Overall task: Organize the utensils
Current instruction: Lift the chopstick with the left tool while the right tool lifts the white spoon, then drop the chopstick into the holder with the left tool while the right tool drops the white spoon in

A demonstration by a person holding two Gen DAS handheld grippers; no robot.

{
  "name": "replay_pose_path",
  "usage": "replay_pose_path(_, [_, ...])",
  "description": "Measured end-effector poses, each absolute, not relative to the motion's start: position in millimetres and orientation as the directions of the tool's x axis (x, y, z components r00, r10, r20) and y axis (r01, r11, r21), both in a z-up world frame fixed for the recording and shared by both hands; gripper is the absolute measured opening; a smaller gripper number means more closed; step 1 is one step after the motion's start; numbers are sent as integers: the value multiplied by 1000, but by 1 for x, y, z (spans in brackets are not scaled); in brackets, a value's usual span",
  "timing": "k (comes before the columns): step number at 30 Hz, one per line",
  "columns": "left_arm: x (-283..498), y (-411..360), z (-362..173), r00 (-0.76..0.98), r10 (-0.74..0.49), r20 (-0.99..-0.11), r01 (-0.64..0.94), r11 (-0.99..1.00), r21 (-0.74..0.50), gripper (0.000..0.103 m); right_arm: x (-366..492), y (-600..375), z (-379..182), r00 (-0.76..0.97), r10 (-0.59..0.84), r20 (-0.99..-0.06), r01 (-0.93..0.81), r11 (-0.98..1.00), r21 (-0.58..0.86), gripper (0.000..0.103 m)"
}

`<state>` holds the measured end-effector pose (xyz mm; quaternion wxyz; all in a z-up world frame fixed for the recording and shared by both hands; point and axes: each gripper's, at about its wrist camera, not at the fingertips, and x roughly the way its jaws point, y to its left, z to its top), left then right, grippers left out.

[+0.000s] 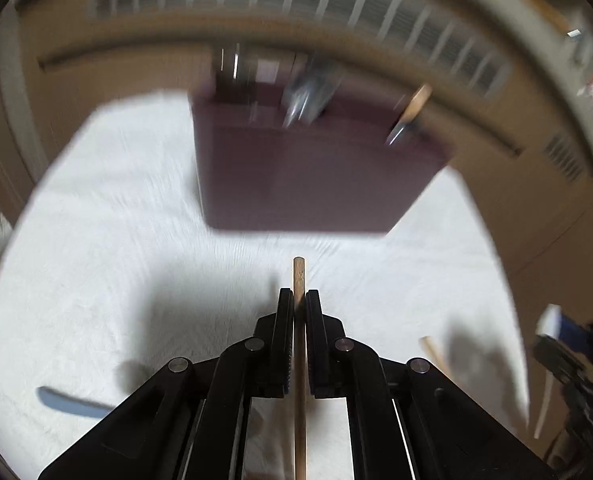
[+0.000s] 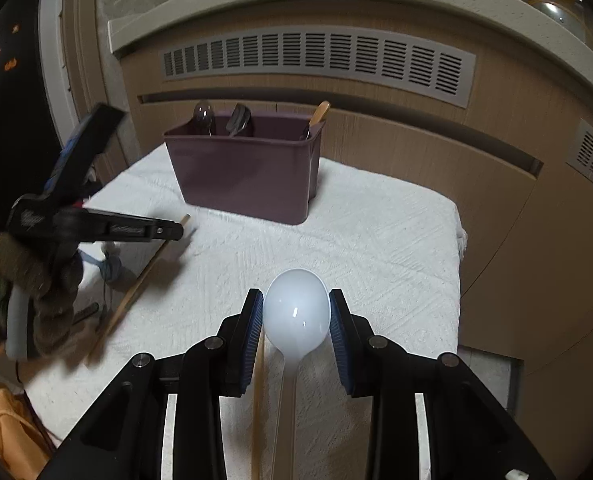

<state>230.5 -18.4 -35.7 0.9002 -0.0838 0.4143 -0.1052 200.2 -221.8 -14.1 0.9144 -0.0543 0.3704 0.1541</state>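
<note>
Right wrist view takes in the room's tan panelled wall with its long slatted vent, standing close behind a table under a white textured cloth. Near the cloth's far edge stands a maroon bin, upright, with a dark spoon and another dark utensil leaning at its far left side and a wooden-handled utensil propped in its far right corner. Toward the left edge lies a wooden chopstick flat on the cloth, and beside it something pale blue that I cannot make out. Over that edge a person's gloved hand carries the left gripper, its jaws clenched on a second wooden chopstick whose tip pokes out just past the fingertips, lifted clear of the cloth in front of the bin; that view is blurred. At the near edge the right gripper grasps a white spoon by the sides of its bowl, blue pads pressed against it, the handle trailing back between the arms.
</note>
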Motion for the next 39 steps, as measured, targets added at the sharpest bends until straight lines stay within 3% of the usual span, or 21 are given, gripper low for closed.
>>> replay_pose_path(5, [189, -14, 37, 826, -242, -509, 201, 970, -135, 6, 194, -218, 17, 747, 253, -615, -306, 952, 20, 31])
replay_pose_path(13, [212, 8, 155, 916, -323, -240, 289, 943, -166, 6, 219, -202, 120, 859, 312, -405, -335, 942, 13, 31])
replay_pose_path(20, [244, 14, 207, 959, -282, -15, 280, 956, -89, 6, 266, -178, 185, 904, 389, -177, -391, 920, 25, 31])
replay_pose_path(25, [289, 16, 184, 963, -270, -16, 268, 961, -65, 6, 314, -161, 166, 897, 411, -162, -406, 911, 65, 31])
replay_pose_path(39, [391, 20, 78, 932, -306, -196, 283, 949, -137, 6, 410, -151, 48, 840, 414, -351, -392, 910, 136, 31])
